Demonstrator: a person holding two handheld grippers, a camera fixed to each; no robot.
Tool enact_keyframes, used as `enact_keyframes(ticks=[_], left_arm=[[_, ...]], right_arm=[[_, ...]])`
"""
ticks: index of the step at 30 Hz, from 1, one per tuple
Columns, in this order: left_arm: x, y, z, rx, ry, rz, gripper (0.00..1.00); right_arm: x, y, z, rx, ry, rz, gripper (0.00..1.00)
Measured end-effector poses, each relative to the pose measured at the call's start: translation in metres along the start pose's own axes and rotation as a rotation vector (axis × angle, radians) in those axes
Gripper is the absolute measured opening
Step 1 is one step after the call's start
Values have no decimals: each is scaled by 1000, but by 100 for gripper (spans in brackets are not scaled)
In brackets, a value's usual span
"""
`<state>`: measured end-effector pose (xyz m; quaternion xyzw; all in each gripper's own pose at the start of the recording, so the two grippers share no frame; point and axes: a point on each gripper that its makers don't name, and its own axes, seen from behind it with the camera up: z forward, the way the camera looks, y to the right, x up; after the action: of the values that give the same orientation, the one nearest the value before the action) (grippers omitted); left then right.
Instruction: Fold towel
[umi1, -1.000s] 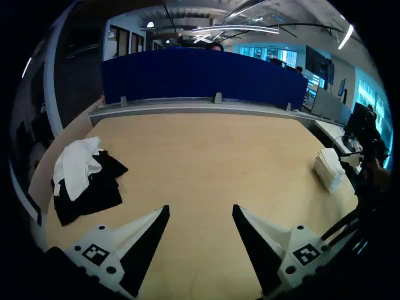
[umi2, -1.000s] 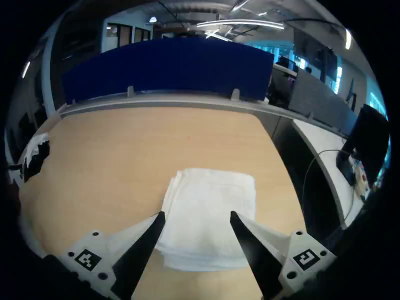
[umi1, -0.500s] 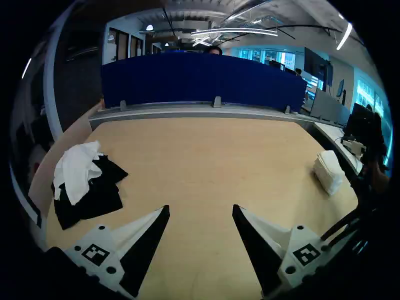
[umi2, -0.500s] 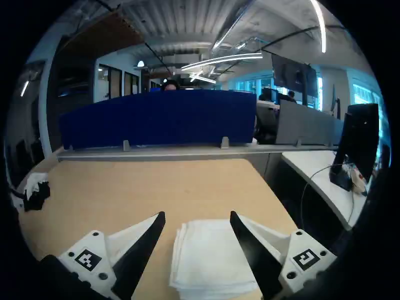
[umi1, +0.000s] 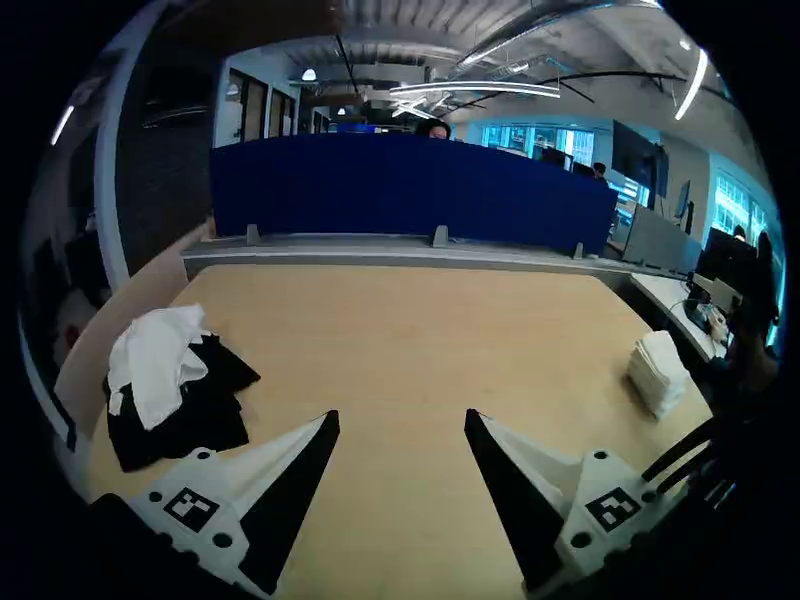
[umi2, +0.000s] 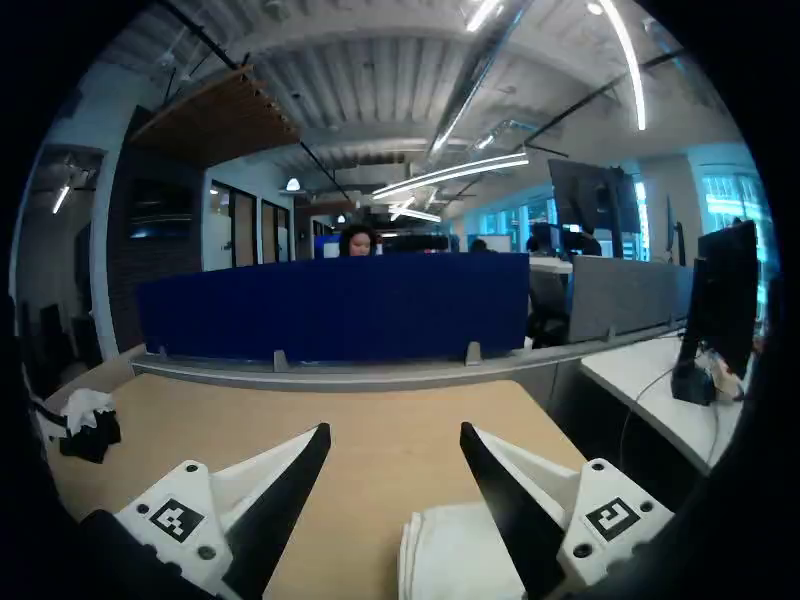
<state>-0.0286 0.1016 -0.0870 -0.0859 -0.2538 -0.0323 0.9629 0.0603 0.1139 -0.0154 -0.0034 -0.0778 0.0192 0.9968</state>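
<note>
A stack of folded white towels (umi2: 455, 555) lies on the wooden table (umi2: 400, 450) just under my right gripper (umi2: 395, 445), which hangs open above it with nothing between its fingers. The same stack (umi1: 658, 372) sits at the table's right edge in the left gripper view. My left gripper (umi1: 400, 430) is open over bare table (umi1: 420, 330). A loose heap of white and black towels (umi1: 170, 385) lies at the left side of the table, small and far off as a heap (umi2: 88, 425) in the right gripper view.
A blue divider screen (umi1: 410, 185) on a grey rail closes off the table's far side, with a person's head (umi2: 357, 240) behind it. To the right stand another desk with a monitor (umi2: 725, 310) and cables.
My right gripper has lifted and tilted up away from the folded stack, which slid to the bottom of its view. The left gripper has tilted up slightly.
</note>
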Motion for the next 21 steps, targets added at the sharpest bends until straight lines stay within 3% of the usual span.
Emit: enact_keyframes(ticks=[8,21], left_arm=[[32,-13,7,21,89,-14,93],[93,-34,10,65,246,-25,93]], right_arm=[[25,-39,1,16,60,-60,100],[45,-85,3,37,111,-65,100]])
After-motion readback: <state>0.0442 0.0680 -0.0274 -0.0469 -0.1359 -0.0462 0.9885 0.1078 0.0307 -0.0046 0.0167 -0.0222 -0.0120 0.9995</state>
